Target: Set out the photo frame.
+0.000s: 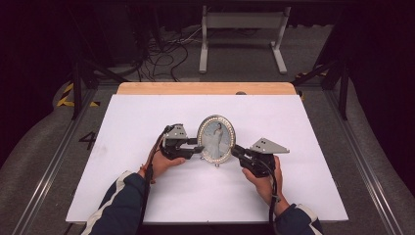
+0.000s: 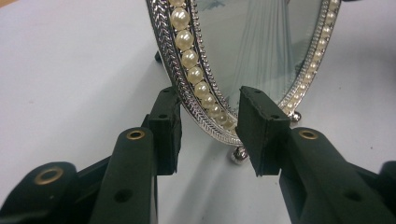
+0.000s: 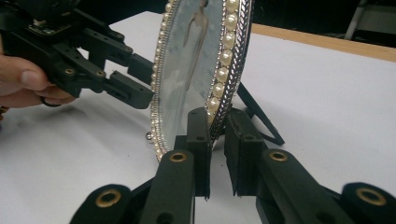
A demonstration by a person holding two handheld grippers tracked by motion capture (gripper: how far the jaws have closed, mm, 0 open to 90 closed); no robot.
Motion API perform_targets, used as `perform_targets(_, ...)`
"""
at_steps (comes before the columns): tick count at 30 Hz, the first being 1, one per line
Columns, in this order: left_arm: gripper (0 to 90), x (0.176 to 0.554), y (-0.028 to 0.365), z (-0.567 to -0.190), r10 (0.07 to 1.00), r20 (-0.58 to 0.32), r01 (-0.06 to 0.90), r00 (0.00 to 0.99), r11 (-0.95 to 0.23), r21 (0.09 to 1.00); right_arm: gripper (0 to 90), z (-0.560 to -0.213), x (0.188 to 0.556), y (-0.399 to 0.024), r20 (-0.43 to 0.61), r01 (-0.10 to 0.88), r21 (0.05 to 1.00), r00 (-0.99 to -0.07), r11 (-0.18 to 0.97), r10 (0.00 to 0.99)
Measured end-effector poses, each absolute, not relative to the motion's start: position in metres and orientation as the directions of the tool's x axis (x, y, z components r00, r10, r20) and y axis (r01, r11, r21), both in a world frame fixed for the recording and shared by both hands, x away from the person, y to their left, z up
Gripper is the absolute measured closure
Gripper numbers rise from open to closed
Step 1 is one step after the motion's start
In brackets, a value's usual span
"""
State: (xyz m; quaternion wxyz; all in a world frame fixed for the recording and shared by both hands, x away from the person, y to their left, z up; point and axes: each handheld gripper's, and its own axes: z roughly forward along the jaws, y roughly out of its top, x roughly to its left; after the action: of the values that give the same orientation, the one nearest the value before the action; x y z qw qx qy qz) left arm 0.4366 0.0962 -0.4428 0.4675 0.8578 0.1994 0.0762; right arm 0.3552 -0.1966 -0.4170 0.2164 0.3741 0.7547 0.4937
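Centre of the high view: the upright oval picture frame (image 1: 216, 139), likely rigid, glass-fronted, slippery and fragile, has its pearl rim between the parted left gripper (image 2: 210, 133), while the right gripper (image 3: 217, 140) is clenched on its opposite rim.

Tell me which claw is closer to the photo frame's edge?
Right. The right claw pinches the frame rim between its jaws; the left claw straddles the opposite rim, jaws open with gaps.
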Motion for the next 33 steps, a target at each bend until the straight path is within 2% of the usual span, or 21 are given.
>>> perform_targets(4,60.1,0.436,0.097,-0.442,0.411,-0.051,0.268,0.91,-0.491,0.829,80.6,-0.418,0.357,-0.197,0.045,0.355,0.905,-0.625,0.233,0.779)
perform_targets(6,54.7,0.436,0.094,-0.442,0.437,-0.038,0.275,0.899,-0.493,0.826,80.6,-0.419,0.356,-0.196,0.037,0.354,0.903,-0.626,0.242,0.779)
perform_targets(8,45.3,0.438,0.093,-0.442,0.477,-0.042,0.299,0.878,-0.478,0.826,80.1,-0.419,0.355,-0.193,0.031,0.354,0.903,-0.619,0.244,0.785)
perform_targets(15,36.6,0.441,0.093,-0.441,0.521,-0.068,0.316,0.851,-0.405,0.858,81.4,-0.419,0.352,-0.194,0.02,0.349,0.904,-0.609,0.246,0.793)
perform_targets(18,34.5,0.442,0.09,-0.442,0.521,-0.059,0.308,0.852,-0.407,0.86,82.0,-0.419,0.351,-0.194,0.018,0.347,0.906,-0.606,0.244,0.796)
perform_targets(21,36.4,0.441,0.087,-0.442,0.502,-0.062,0.3,0.862,-0.409,0.862,82.1,-0.42,0.351,-0.193,0.017,0.347,0.906,-0.602,0.243,0.798)
perform_targets(25,51.5,0.438,0.086,-0.44,0.463,-0.06,0.278,0.884,-0.42,0.864,82.3,-0.421,0.351,-0.191,0.009,0.344,0.906,-0.599,0.247,0.801)
perform_targets(29,57.9,0.438,0.09,-0.439,0.459,-0.058,0.278,0.887,-0.428,0.86,82.6,-0.421,0.352,-0.191,0.005,0.343,0.906,-0.595,0.249,0.803)
perform_targets(33,59.9,0.436,0.091,-0.438,0.459,-0.047,0.274,0.887,-0.442,0.854,82.8,-0.422,0.353,-0.191,0.016,0.349,0.906,-0.593,0.239,0.805)
